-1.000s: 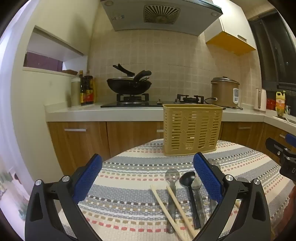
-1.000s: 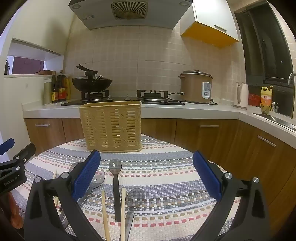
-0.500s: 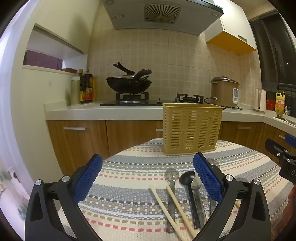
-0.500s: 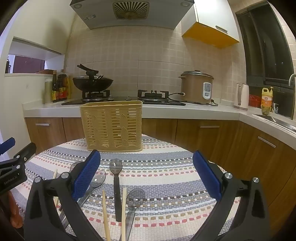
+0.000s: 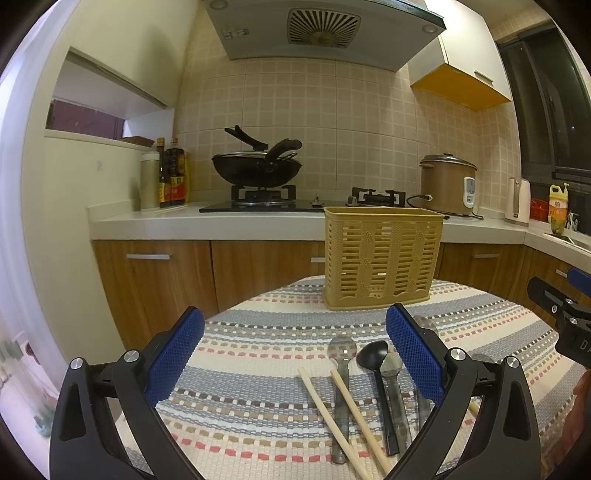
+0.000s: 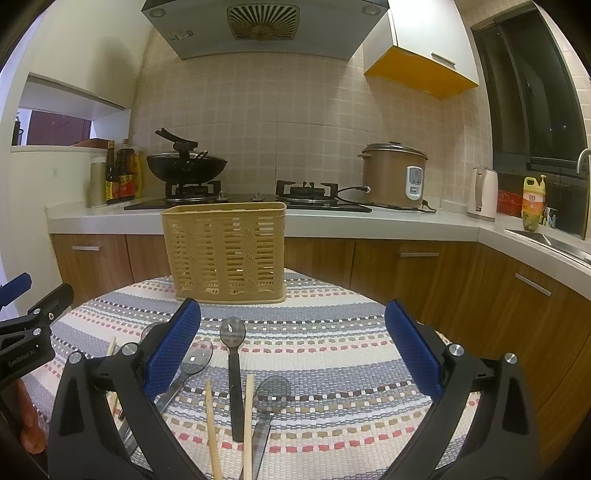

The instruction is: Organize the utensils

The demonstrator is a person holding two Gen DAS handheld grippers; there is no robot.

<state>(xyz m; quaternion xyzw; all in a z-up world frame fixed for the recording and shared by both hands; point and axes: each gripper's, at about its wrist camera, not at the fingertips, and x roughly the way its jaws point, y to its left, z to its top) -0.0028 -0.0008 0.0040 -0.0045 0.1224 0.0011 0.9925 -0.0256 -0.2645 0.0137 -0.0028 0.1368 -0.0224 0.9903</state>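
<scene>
While both claws, left gripper [image 5: 295, 350] and right gripper [image 6: 293, 341], gape wide and empty, chopsticks [image 6: 229, 424] lie at 6 o'clock from the slatted utensil basket [image 6: 225, 251].

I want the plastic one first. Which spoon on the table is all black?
The black spoon, lying between the chopsticks and the shiny metal spoons; it alone is matte black throughout.

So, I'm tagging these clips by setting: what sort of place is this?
A home kitchen, most likely: a wok on a gas hob, a range hood overhead, and a rice cooker on the counter.
</scene>
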